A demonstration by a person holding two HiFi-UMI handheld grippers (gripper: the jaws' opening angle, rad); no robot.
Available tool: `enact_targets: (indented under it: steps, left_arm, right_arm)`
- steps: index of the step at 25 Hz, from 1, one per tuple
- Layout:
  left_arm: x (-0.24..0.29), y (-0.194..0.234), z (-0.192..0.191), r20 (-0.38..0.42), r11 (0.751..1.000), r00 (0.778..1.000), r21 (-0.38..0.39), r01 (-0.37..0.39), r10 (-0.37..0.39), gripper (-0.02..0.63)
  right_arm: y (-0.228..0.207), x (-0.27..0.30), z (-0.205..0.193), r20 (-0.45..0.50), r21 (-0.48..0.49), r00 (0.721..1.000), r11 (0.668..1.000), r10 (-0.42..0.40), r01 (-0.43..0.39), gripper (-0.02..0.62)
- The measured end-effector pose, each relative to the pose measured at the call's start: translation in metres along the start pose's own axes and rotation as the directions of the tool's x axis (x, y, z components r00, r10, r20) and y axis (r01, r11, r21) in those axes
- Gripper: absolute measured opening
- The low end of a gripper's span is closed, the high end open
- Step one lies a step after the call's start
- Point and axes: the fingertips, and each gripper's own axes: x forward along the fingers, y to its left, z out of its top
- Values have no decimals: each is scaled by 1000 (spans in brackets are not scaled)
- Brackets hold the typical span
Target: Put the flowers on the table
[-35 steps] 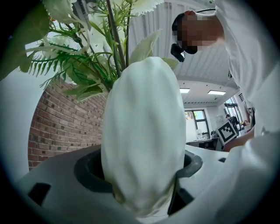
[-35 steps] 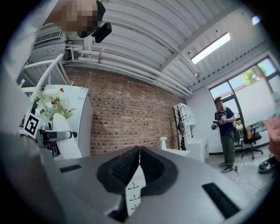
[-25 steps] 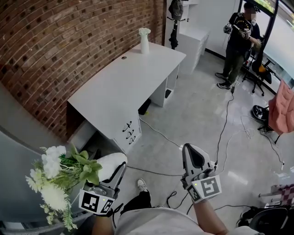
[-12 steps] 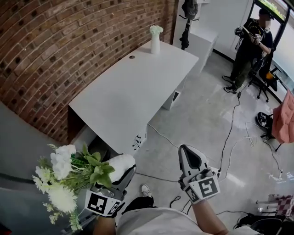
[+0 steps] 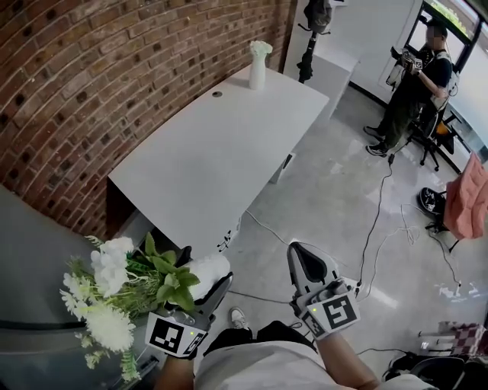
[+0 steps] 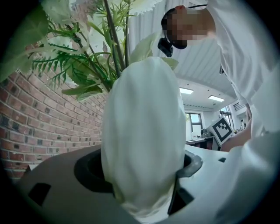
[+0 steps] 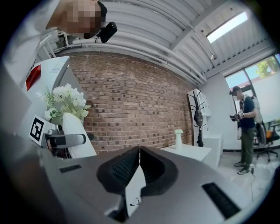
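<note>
My left gripper [image 5: 204, 279] is shut on a white vase [image 5: 207, 270] [image 6: 144, 135] that holds white flowers [image 5: 110, 263] with green leaves; it hangs low at the left, over the floor in front of the table. In the left gripper view the vase fills the space between the jaws, with stems [image 6: 111, 39] rising above it. My right gripper [image 5: 301, 259] is shut and empty, beside the left one; its jaws meet in the right gripper view [image 7: 139, 154]. The white table [image 5: 217, 145] stands ahead along the brick wall. The held flowers [image 7: 65, 100] show at the left of the right gripper view.
A second small white vase with flowers [image 5: 258, 62] stands at the table's far end. A person [image 5: 415, 80] stands at the back right near a chair. Cables [image 5: 377, 221] trail over the grey floor. A coat stand [image 5: 313, 23] is beyond the table. A grey surface [image 5: 46, 289] is at my left.
The view has shifted so the table sits nearer and more central. Both grippers keep their hold and spacing; the vase with flowers has drifted slightly right.
</note>
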Motion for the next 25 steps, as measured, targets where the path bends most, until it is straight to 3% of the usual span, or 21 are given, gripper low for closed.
enact_targets:
  steps: [10,16,20,25]
  left_arm:
    - [11,-9,9,22,1000,1000,23,-7,6,370]
    - [14,16,13,33,991,992,53,-122,121,370]
    - [19,47,17,47,963,964,60,-263,261,370]
    - [48,70,24,72,900,905,99,-425,419,370]
  right_arm:
    - [2,1,15,32,-26,999,999,43,-42,15]
    - [-69,15,35,107,-33,993,998,-55,59,15]
    - [-117,44,53,158,-28,985,997,-66,71,15]
    - [-168,91,64,174,-37,985,999,3,3,15]
